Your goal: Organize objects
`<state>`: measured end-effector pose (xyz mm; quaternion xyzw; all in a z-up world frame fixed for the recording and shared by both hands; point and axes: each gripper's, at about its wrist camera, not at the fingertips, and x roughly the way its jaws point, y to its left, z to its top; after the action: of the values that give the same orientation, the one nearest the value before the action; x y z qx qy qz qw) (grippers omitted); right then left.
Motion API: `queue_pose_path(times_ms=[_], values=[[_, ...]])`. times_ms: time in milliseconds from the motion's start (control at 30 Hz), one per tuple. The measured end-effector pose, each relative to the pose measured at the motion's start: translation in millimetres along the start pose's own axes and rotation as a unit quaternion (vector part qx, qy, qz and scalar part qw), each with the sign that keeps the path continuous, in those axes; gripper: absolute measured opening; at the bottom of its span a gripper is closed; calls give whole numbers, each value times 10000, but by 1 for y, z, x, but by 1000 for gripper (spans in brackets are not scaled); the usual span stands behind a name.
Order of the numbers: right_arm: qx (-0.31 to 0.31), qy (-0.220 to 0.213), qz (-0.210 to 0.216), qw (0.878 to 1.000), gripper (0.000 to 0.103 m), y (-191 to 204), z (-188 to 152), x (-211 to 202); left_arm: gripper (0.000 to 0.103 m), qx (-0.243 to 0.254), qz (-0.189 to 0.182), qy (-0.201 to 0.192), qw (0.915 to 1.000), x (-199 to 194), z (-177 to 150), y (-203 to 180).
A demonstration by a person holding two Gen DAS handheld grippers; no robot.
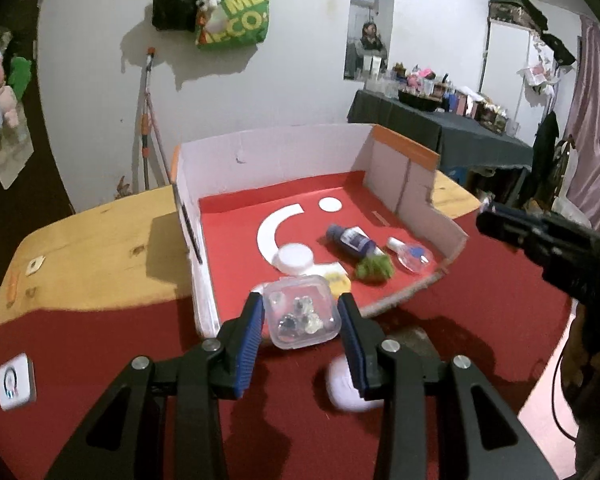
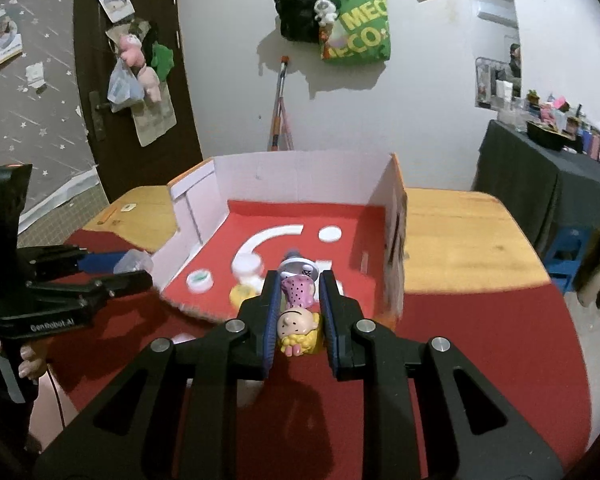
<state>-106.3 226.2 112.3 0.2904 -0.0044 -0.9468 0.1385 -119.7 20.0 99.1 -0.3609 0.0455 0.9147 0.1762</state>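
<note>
The left gripper (image 1: pixel 300 312), at lower centre of its frame, has its jaws clenched on a clear plastic box (image 1: pixel 301 312). The right gripper (image 2: pixel 299 300) grasps a doll (image 2: pixel 298 316), low centre, before the cardboard tray (image 2: pixel 300 176) on the counter (image 2: pixel 460 232).

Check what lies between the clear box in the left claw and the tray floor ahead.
The left claw grips the clear box. The tray's low torn front edge is ahead; past it, a white jar and yellow item.
</note>
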Motion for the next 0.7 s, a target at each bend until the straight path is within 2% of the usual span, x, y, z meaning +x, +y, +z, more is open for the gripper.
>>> queue_pose_path(times_ms=[133,300,500,700], values=[[-53,471,-52,9989,19,-5,29,37,40,148,57,281,9995,25,27,10],[86,1046,-136,9944,19,-17,49,85,40,250,10,618,9978,53,39,20],[107,1581,-284,9870,19,-25,50,122,40,135,54,955,9953,82,43,37],[-130,1998,-505,9784,19,-20,47,146,40,164,22,1259,9919,101,45,37]])
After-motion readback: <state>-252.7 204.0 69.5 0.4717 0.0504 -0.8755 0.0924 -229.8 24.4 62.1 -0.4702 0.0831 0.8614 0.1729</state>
